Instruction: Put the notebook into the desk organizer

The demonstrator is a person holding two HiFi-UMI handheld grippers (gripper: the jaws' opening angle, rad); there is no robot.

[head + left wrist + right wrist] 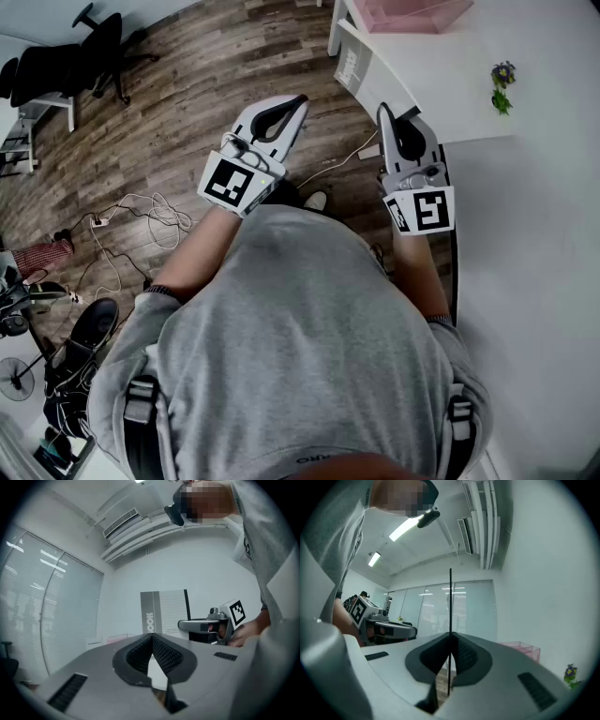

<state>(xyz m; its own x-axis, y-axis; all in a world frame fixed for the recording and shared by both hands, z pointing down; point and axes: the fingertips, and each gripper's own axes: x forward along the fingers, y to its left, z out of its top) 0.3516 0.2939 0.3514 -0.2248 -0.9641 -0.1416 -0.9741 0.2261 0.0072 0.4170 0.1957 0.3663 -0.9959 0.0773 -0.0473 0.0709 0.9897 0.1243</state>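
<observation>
The notebook (164,611) is held upright, clamped between the closed jaws of the right gripper (451,638). In the right gripper view only its thin black edge is seen, rising from the pads towards the top of the frame. In the left gripper view its grey and white cover is shown face-on at the centre, just left of the right gripper's body. In the head view the notebook can hardly be made out; a dark sliver at the right gripper's tip may be its edge.

The jaws of the left gripper (152,639) are brought together at their tips, with nothing between them. In the head view both grippers are held out in front of the person's grey sweatshirt (300,347), the left at centre left and the right at centre right, beside the edge of the white desk (534,206).

The pink desk organizer (412,13) is stood on the desk at the top edge of the frame, well apart from the notebook. A small flowering plant (503,86) is set on the desk at the upper right. An office chair (94,52) is seen at the upper left on the wooden floor (206,66), and cables (141,211) are strewn at centre left.
</observation>
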